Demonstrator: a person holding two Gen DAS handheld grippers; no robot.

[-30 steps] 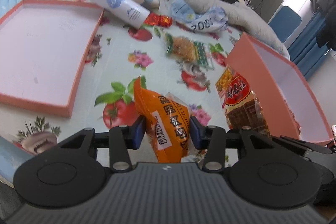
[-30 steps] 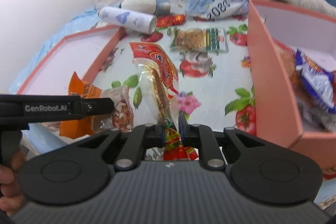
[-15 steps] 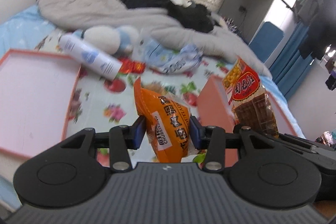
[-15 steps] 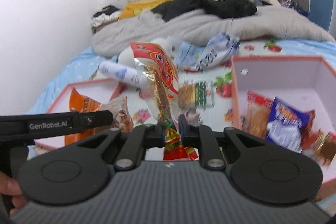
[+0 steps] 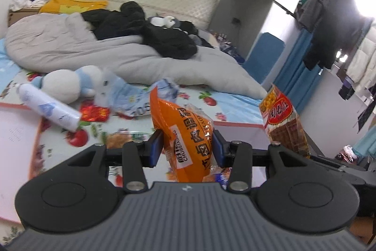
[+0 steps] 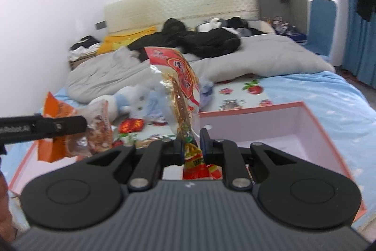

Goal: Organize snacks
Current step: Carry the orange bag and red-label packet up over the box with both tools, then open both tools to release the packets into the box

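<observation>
My left gripper (image 5: 186, 147) is shut on an orange snack packet (image 5: 185, 133) and holds it up in the air above the bed. My right gripper (image 6: 191, 147) is shut on a red and clear snack packet (image 6: 178, 91), also lifted; that packet shows at the right of the left wrist view (image 5: 282, 124). The pink box (image 6: 293, 119) lies open below and right of the right gripper; its far wall shows in the left wrist view (image 5: 239, 131). The left gripper with the orange packet (image 6: 58, 131) shows at the left of the right wrist view.
A pink box lid (image 5: 16, 133) lies at the left. A white spray can (image 5: 49, 109), a plush toy (image 5: 68, 84), a red wrapper (image 5: 94, 113) and a snack packet (image 5: 117, 139) lie on the fruit-print sheet. A grey duvet (image 5: 94, 53) with black clothes covers the far bed.
Both grippers have lifted and tilted up with their packets still held. The sheet and box have dropped low in both views, and the room beyond now shows.
</observation>
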